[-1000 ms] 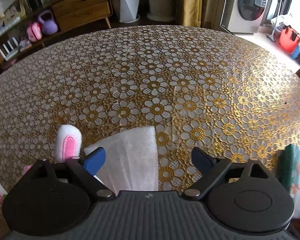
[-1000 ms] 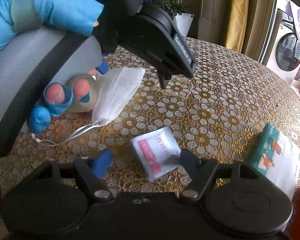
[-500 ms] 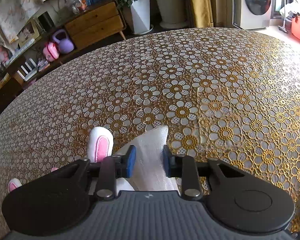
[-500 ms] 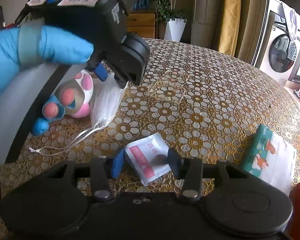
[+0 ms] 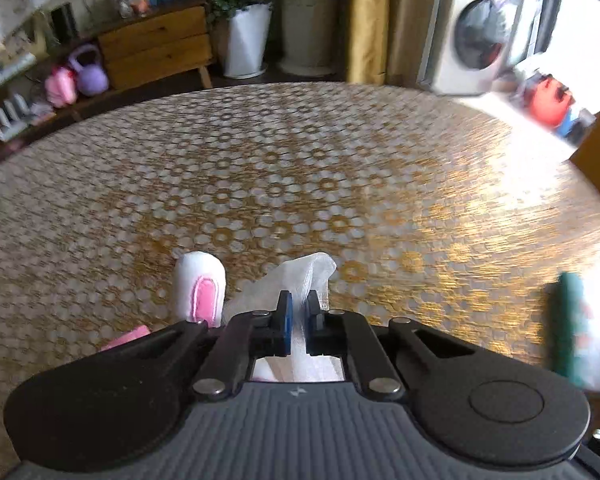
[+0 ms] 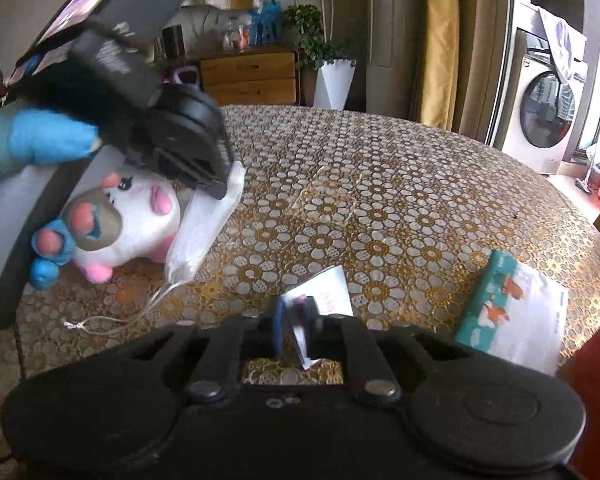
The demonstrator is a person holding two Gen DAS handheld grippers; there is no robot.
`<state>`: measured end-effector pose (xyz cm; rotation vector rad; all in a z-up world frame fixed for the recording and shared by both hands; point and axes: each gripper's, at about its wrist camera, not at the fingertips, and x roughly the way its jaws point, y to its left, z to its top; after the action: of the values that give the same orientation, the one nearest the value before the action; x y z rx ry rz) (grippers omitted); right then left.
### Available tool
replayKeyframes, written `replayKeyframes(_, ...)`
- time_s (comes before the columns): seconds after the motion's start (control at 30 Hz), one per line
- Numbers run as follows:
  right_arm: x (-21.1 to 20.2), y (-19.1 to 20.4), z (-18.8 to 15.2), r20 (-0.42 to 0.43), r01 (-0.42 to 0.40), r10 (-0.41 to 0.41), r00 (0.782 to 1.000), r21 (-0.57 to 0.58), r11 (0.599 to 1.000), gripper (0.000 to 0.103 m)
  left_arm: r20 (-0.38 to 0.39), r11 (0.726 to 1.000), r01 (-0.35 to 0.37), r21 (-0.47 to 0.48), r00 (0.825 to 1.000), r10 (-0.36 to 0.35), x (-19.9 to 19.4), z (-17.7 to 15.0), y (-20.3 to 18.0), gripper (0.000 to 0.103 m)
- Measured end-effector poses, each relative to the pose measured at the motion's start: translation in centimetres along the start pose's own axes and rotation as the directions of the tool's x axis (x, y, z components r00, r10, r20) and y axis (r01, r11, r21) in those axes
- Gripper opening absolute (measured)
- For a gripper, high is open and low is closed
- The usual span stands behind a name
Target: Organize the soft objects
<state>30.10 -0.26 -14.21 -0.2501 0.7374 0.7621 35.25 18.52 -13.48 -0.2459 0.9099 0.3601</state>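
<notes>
Mask [image 5: 304, 276] and sachet [image 6: 320, 296] are the two soft things I have in hand, and both sit near the plush rabbit [image 6: 136, 216], which I take as my landmark on the flowered table [image 6: 380, 200].

My left gripper [image 5: 296, 312] has just been closing and now pinches the white mask's upper edge between its blue pads, just to the right of the rabbit's pink-lined ear [image 5: 200, 288]. From the right camera the mask hangs from those jaws beside the rabbit's face, its ear loop [image 6: 112, 316] trailing on the table in front of the toy. I judge it almost weightless and limp: it will droop and swing, and the loop could snag on the rabbit. A grip on the folded edge seems safest.

My right gripper [image 6: 294, 326] has likewise just been closing and now clamps the small white-and-pink sachet, well to the right of the rabbit and nearer me. It looks thin, light and slick, so I expect it could slide or pivot; holding well in from the rim should steady it.

Farther right of the rabbit lies a tissue pack [image 6: 512, 308], untouched, probably squashy and easy to grasp across its narrow side.
</notes>
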Motion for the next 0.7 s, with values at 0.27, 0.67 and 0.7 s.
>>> replayKeyframes(0.27,-3.5,-0.8,-1.6,0.040,0.006,-0.008,0.999,0.057,0.998,0.000,0.043,0.991,0.129,0.030,0.991,-0.130,-4.4,-1.3,1.0,0.005)
replayKeyframes(0.67,-7.7,-1.9,-2.4,0.054,0.009,-0.014,0.998,0.090,0.996,0.005,0.050,0.966,0.241,0.093,0.968,-0.246,-10.5,-4.8,0.8,0.005)
replayKeyframes(0.7,-7.8,-1.8,-2.4,0.050,0.009,-0.014,0.999,0.088,0.996,0.011,0.055,0.965,0.243,0.098,0.967,-0.249,-10.9,-5.1,0.9,0.005)
